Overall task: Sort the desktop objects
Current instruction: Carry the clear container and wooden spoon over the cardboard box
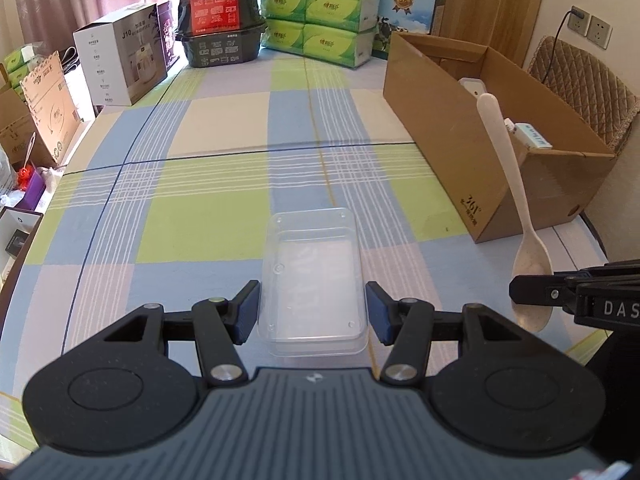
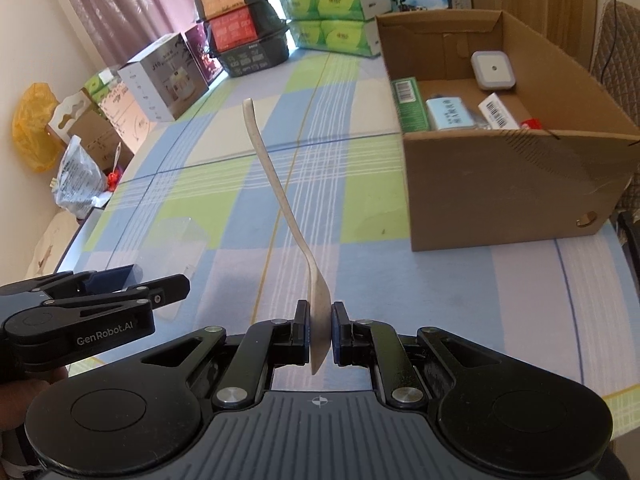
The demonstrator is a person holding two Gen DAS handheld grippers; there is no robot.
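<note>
The right gripper [image 2: 320, 330] is pressed together on the bowl of a pale speckled spoon [image 2: 276, 184], which it holds edge-on with the handle rising up and away, above the bench [image 2: 440, 280]. The left gripper [image 1: 312, 312] is spread wide, one pad on each side of a clear plastic tray [image 1: 312, 280] that sits flat on the checked cloth; whether the pads touch its walls cannot be told. The two grippers are close together, side by side. To the right of the spoon stands an open cardboard box [image 2: 500, 184] on the bench, holding several small items: a green carton, a pale blue packet, a white square device and a barcoded box. At the far end of the bench are stacked green tissue packs [image 1: 320, 12], black food containers and a white appliance box [image 1: 120, 64].
</note>
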